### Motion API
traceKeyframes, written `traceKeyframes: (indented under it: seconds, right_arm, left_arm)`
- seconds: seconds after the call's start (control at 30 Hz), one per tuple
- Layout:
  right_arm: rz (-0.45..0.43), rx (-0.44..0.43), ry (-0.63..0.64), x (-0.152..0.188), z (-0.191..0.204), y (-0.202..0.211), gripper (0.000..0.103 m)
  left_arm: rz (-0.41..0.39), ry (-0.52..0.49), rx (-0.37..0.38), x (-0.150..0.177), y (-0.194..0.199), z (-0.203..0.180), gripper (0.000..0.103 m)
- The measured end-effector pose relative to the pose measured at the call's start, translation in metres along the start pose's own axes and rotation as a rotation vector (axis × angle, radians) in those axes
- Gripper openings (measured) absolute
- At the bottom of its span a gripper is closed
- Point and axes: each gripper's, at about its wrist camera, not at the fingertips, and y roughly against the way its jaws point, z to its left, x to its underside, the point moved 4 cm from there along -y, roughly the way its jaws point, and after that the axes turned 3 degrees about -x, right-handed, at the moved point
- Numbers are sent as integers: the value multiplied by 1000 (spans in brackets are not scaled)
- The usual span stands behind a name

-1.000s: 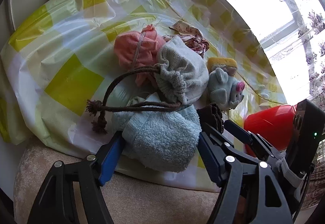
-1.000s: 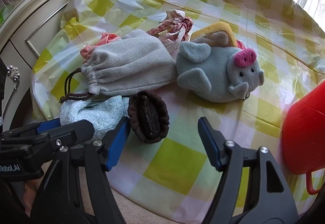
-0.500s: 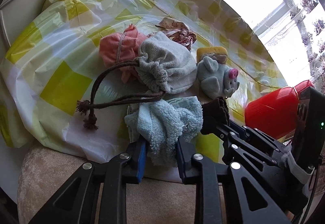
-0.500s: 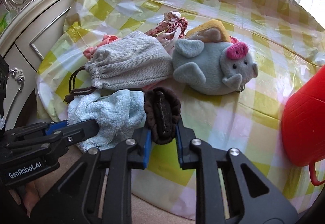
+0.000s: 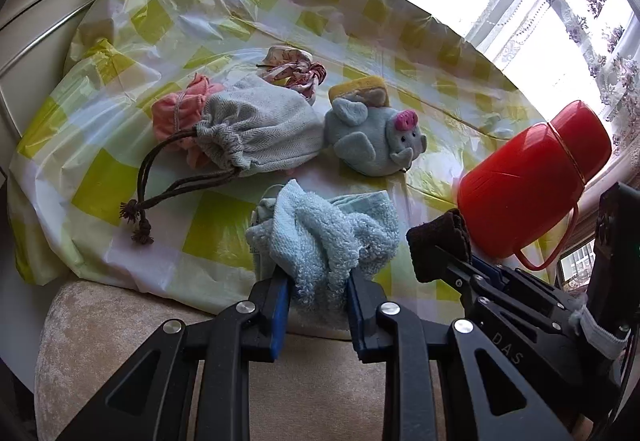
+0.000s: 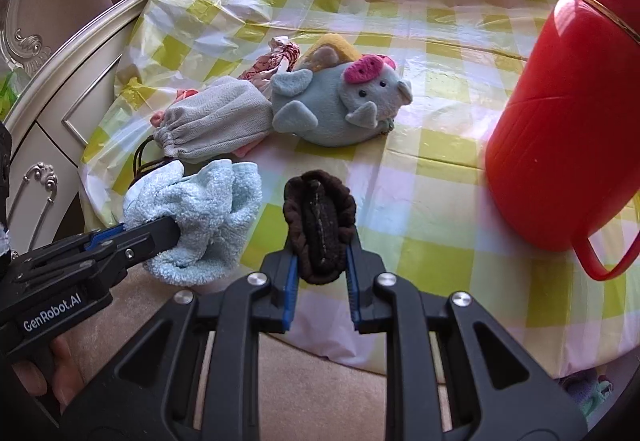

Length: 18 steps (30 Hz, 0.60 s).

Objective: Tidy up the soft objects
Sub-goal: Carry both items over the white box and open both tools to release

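My left gripper [image 5: 318,283] is shut on a bunched light blue towel [image 5: 328,231], lifted just above the checked tablecloth [image 5: 224,229]. My right gripper [image 6: 322,261] is shut on a dark brown scrunchie [image 6: 320,219], also held off the cloth. In the right wrist view the left gripper [image 6: 160,237] holds the blue towel [image 6: 200,217] at the left. On the table lie a grey drawstring pouch [image 5: 260,133], a pink cloth [image 5: 176,113] behind it, a patterned scrunchie [image 5: 294,69], a grey plush mouse [image 5: 374,141] and a yellow sponge [image 5: 360,87].
A red plastic pail [image 6: 568,121] lies on its side at the right, its handle toward the table's front. A cream cabinet [image 6: 48,113] stands at the left. Beige carpet [image 6: 320,393] shows below the table's edge. A hand [image 6: 44,373] holds the left gripper.
Both grippers went from open to shut, the left on the blue towel, the right on the brown scrunchie. Both then lifted their loads and drew back from the pile.
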Motion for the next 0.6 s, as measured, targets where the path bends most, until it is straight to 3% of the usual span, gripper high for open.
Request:
traceKeyframes:
  seconds: [0.33,0.6]
  right_arm:
    - [-61,36,-130,33,-52,55,23]
    - [-84,149,-266,77,-129,113,23]
  left_arm:
    - [-7,-156,129,23,10,-79,26]
    - [43,-320,280,56,11,-169,26]
